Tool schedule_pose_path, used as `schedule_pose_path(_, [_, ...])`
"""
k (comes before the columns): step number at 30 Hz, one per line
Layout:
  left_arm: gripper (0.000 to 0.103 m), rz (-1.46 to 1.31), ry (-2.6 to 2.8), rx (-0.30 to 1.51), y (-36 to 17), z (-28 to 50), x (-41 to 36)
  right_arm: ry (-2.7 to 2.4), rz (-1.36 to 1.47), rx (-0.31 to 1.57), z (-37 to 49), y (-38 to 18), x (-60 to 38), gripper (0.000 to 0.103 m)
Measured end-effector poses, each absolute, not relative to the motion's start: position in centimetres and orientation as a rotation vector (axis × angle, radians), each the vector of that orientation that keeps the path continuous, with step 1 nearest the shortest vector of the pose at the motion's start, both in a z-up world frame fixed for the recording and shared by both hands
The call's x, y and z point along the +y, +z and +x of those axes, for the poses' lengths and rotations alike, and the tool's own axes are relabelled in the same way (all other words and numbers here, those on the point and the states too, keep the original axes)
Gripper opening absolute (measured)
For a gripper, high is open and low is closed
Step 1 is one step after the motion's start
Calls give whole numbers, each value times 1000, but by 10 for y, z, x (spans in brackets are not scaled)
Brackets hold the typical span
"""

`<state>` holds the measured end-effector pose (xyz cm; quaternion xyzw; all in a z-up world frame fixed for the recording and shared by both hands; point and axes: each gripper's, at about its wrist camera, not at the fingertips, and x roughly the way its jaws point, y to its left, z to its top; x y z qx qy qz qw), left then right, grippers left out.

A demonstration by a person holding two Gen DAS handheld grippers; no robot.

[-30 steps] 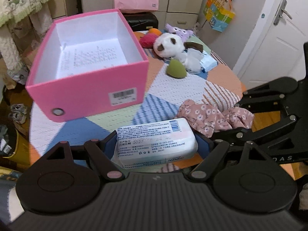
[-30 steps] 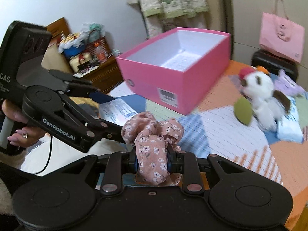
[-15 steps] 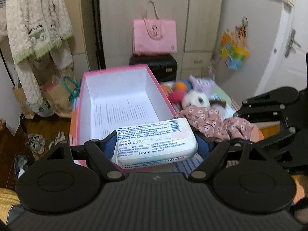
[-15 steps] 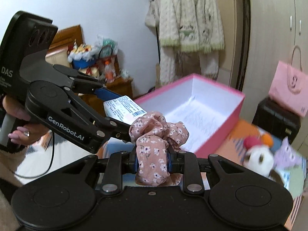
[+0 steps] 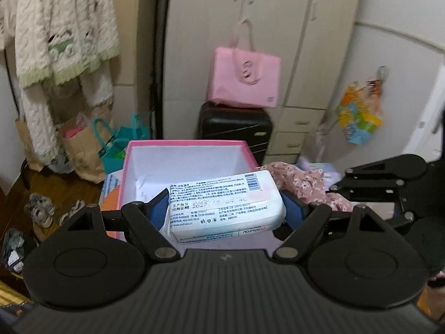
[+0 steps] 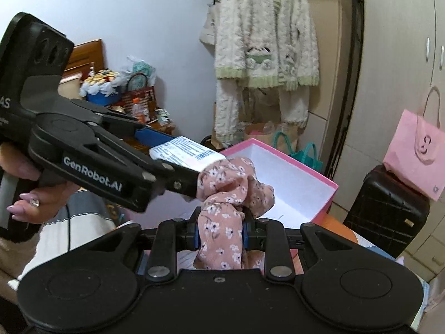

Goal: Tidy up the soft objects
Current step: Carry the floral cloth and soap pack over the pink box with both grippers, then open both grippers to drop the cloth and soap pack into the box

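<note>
My left gripper is shut on a white tissue pack with printed text, held above the near end of the open pink box. My right gripper is shut on a pink floral scrunchie, held beside the tissue pack at the box's near right side. The scrunchie also shows in the left wrist view. The pink box has a white inside with a printed sheet on its floor. The left gripper shows at left in the right wrist view.
A black suitcase with a pink bag on top stands behind the box. Paper and teal bags sit on the floor at left. A fleece garment hangs on the wall. Wardrobe doors stand behind.
Both grippers have risen and tilted up with their objects. The box now sits lower and nearer under them. The plush toys on the table have dropped out of view.
</note>
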<state>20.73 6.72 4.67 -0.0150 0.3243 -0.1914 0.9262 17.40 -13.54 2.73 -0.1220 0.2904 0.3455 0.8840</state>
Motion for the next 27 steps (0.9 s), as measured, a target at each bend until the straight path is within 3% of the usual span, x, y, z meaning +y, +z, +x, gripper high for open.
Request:
schedule_pose_path(6, [81, -93, -319, 767, 11, 275, 61, 688, -316, 640, 231, -10, -121, 30])
schedule_pose_path(13, [81, -56, -229, 918, -35, 296, 67, 730, -365, 785, 276, -46, -103, 30])
schedule_pose_path(27, [83, 53, -161, 891, -43, 310, 42, 663, -540, 752, 284, -63, -85, 33])
